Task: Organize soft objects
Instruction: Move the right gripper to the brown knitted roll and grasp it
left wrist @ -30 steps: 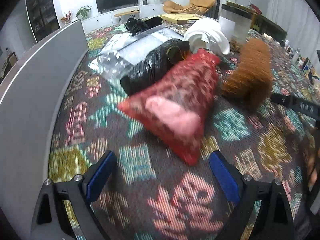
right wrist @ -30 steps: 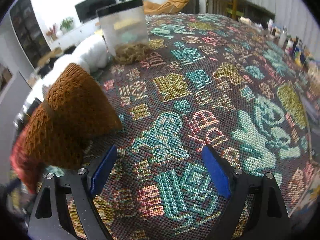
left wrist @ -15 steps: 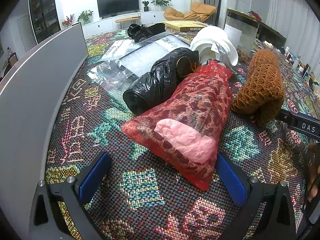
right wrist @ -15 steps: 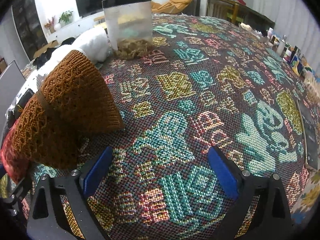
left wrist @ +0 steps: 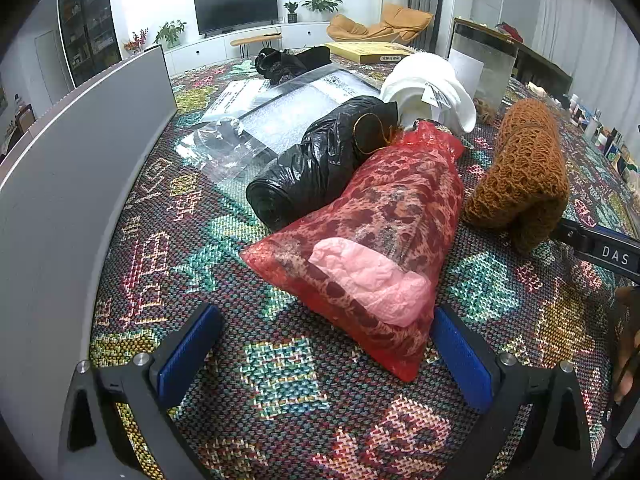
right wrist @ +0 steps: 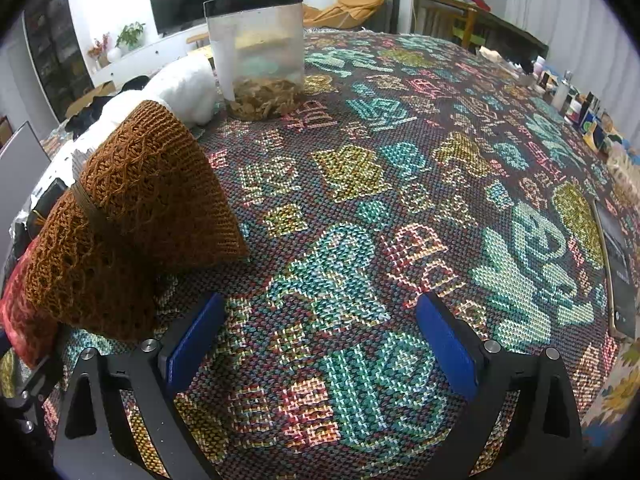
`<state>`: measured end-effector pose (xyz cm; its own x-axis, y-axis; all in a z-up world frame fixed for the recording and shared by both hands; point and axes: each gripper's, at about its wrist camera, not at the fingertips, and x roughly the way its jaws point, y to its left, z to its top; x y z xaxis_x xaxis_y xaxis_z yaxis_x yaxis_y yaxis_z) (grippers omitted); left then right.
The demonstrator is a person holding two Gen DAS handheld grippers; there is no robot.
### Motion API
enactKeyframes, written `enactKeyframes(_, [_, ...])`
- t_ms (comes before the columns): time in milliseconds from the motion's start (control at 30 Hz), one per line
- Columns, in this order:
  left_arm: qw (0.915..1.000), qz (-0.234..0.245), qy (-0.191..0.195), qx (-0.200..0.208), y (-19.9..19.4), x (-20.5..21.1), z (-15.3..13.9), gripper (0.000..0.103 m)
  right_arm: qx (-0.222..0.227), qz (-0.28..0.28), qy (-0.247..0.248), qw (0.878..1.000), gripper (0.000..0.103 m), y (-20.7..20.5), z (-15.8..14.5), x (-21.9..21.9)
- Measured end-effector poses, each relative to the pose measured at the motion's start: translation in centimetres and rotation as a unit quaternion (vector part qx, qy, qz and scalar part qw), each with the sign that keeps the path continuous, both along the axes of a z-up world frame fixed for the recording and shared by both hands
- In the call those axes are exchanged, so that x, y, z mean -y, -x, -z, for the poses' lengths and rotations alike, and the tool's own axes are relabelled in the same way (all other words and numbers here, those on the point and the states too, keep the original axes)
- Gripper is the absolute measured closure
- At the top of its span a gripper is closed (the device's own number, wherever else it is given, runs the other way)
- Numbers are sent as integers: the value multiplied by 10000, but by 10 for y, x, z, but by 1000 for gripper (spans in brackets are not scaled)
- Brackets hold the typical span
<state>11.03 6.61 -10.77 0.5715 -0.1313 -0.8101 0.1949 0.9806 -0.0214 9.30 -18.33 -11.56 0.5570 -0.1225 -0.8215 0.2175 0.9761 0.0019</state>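
Between and just ahead of the left gripper, whose blue-padded fingers stand wide apart and hold nothing: one red mesh bag, lying on the patterned woven cloth. Contents: a dark-blotched fabric and a crumpled pink piece at the near end. The bag's near corner sits just inside the right finger; whether it touches the pad cannot be told.

Beyond the bag, toward the left finger's side: one black plastic bag, rolled and full, contents hidden, a thin gold cord at its far end. It touches the red bag along one side.

Farther ahead: clear plastic sleeves lying flat, a white soft item, and a clear tub with a dark rim.

Beyond the right finger: one rust-brown knitted item, folded in a hump, just beside the red bag.

Left of the left finger: a grey panel standing along the cloth's edge.

Right gripper: fingers likewise wide, holding nothing, bare cloth between them. The brown knit lies just beyond its left finger, the red bag's edge further left. Far ahead, the clear tub stands upright, holding a layer of tan shreds at the bottom; the white soft item rests against it.
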Motion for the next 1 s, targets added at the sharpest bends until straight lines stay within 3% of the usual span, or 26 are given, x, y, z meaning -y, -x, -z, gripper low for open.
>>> enactKeyframes(1000, [10000, -4, 5, 4, 0, 0, 0, 0, 29, 106, 23, 9999, 3, -3, 1, -1])
